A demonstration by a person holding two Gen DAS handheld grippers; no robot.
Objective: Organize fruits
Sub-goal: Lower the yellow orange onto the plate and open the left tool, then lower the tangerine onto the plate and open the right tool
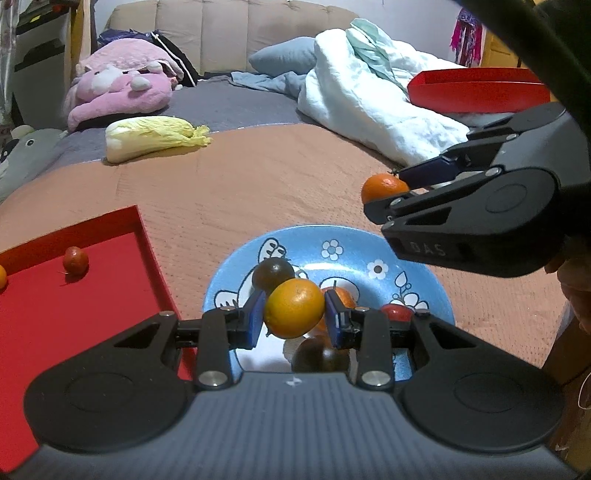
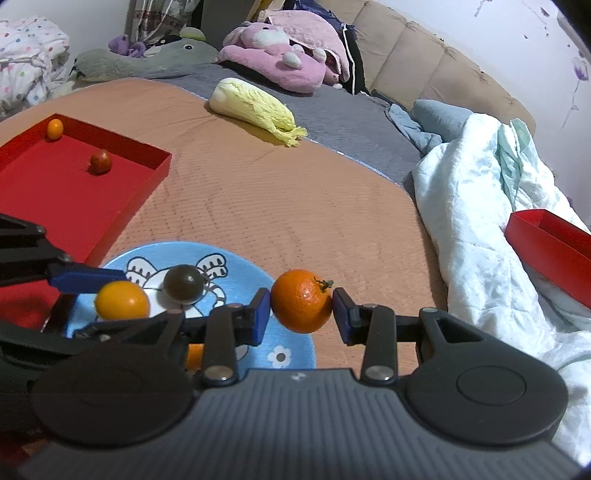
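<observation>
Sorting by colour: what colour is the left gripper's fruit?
Yellow-orange fruit, clearest in the left wrist view.

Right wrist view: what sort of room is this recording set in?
Most likely a bedroom: the work surface is a bed with a padded headboard, a rumpled duvet and a pink plush toy lying on it.

The right claw [image 2: 301, 312] gripped a stemmed tangerine [image 2: 301, 301] above the blue plate's [image 2: 258, 275] edge; the left claw [image 2: 110, 295] held a yellow-orange fruit [image 2: 122, 300].

Tufted beige headboard [image 1: 236, 33], white wall [image 2: 498, 44]
</observation>
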